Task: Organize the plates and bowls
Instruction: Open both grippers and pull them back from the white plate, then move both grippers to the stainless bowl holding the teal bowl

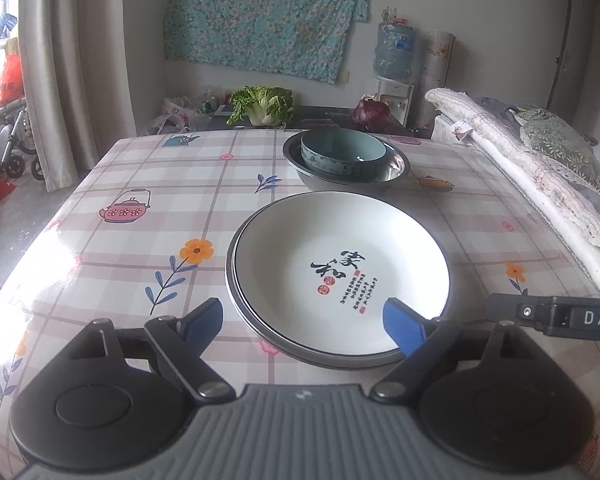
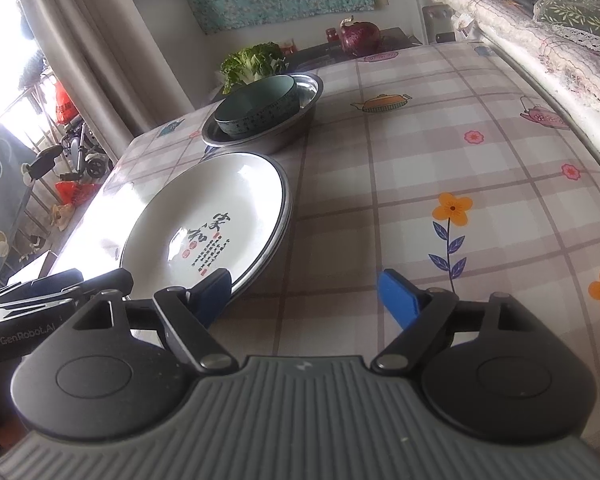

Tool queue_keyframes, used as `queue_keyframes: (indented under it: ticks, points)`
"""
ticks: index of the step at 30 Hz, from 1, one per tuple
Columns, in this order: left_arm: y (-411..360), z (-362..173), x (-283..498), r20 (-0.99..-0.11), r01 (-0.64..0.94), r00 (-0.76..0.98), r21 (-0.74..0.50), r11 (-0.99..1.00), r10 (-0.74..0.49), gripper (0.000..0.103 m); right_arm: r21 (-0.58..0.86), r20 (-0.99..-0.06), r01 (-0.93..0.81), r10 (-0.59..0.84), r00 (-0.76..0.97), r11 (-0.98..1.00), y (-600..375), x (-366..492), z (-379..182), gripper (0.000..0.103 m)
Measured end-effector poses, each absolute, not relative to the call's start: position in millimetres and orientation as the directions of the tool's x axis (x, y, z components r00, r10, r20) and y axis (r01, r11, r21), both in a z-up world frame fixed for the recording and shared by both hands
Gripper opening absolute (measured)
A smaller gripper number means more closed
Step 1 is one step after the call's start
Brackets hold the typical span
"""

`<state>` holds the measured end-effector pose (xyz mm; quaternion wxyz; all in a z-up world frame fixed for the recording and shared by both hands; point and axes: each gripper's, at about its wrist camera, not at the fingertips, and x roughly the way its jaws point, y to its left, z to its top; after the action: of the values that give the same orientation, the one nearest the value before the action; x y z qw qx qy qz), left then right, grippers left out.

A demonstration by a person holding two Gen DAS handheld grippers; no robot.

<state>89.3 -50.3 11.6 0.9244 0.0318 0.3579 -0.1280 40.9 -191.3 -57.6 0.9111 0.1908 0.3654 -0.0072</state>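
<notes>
A white plate (image 1: 340, 268) with black calligraphy lies on top of another plate on the checked tablecloth; it shows in the right wrist view too, as the white plate (image 2: 208, 220). Behind it a teal bowl (image 1: 342, 152) sits inside a metal basin (image 1: 396, 168), seen again as the teal bowl (image 2: 256, 110) in the metal basin (image 2: 296, 120). My left gripper (image 1: 304, 326) is open, its blue pads straddling the plate stack's near rim without pressing on it. My right gripper (image 2: 306, 294) is open at the stack's right edge, left pad beside the rim.
A cabbage (image 1: 262, 106) and a purple onion (image 1: 370, 114) lie on a dark counter beyond the table. Folded bedding (image 1: 540, 168) runs along the table's right side. A water dispenser (image 1: 394, 60) stands at the back wall. The tablecloth (image 2: 440, 160) spreads out right of the dishes.
</notes>
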Motion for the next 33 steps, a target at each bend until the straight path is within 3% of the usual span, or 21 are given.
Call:
queue_keyframes:
  ticks: [19, 28, 33]
  points:
    - [-55, 24, 67, -0.677, 0.243, 0.717, 0.018, 0.97, -0.167, 0.089, 0.346, -0.625, 0.128, 0.127, 0.771, 0.929, -195, 3, -43, 0.087]
    - [-40, 41, 72, -0.662, 0.281, 0.7, -0.087, 0.956, -0.266, 0.092, 0.328, -0.586, 0.087, 0.131, 0.8, 0.941, -202, 3, -24, 0.088]
    - [-32, 56, 94, -0.632, 0.285, 0.726, -0.082, 0.955, -0.271, 0.093, 0.343, -0.569, 0.077, 0.141, 0.81, 0.936, -211, 18, -14, 0.088]
